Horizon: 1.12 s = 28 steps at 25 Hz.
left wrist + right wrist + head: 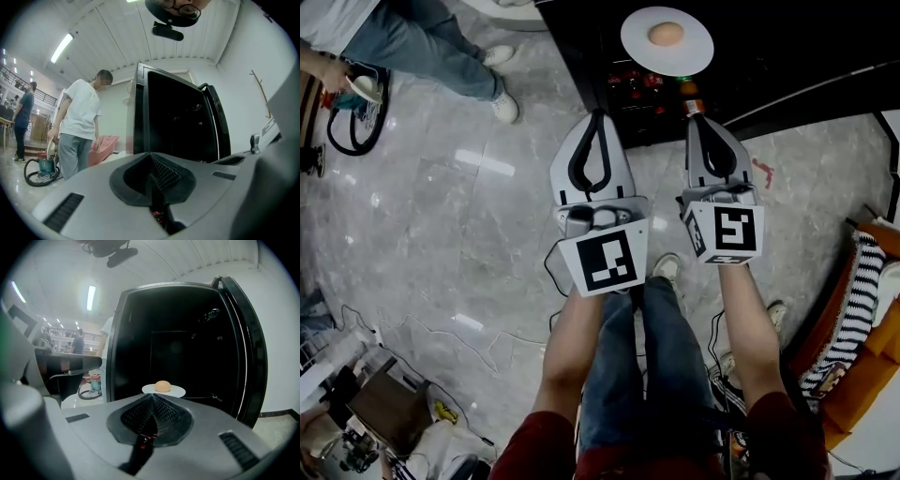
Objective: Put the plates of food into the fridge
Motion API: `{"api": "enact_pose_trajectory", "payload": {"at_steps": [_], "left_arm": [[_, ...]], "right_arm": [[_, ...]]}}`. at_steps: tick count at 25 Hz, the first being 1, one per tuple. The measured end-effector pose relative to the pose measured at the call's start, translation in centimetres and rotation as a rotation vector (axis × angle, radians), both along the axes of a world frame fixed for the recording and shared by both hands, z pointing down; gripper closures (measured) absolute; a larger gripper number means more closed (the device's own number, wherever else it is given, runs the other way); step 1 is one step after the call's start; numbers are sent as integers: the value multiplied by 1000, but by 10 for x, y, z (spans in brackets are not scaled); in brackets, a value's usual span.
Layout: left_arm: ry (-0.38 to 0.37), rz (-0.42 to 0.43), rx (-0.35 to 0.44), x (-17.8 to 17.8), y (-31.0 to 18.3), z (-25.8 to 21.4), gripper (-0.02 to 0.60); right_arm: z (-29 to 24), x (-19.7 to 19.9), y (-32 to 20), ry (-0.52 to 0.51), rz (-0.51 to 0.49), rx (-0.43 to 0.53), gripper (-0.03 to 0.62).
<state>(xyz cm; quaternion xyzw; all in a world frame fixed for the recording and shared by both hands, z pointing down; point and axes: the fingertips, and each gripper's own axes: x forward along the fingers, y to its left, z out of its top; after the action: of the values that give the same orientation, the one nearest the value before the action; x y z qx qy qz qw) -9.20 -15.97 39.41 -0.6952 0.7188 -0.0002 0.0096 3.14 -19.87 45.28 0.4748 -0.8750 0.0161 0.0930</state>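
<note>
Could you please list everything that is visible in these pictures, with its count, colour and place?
plate: one, white, inside the open fridge, ahead of the right gripper
food: one round piece, light brown, on the plate
fridge: one, black, door open, dark inside
bystander: one, white shirt, grey trousers, left of the fridge
hose machine: one, teal with a black hose, on the floor by the bystander
sofa: one, orange, at the right edge
striped cloth: one, black and white, on the sofa
left gripper: one, grey, jaws together, empty
right gripper: one, grey, jaws together, empty
</note>
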Motion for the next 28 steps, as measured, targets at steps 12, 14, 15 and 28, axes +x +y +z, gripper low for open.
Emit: {"api": "enact_pose_trajectory", "payload": {"at_steps": [12,14,15,28], "left_arm": [[-8,13,21,0,-8,-5,575],[-7,21,25,2,-10,-6,575],[-6,24,26,2,-11,-6,575],[-16,43,20,4,-15,-10,575]], "right_arm": [[14,-11,-34,13,24,-27,583],[18,-11,-39,11,31,-37,583],[19,-12,-41,9,34,-41,583],[29,-22,-64,-7,60,-74,583]]}}
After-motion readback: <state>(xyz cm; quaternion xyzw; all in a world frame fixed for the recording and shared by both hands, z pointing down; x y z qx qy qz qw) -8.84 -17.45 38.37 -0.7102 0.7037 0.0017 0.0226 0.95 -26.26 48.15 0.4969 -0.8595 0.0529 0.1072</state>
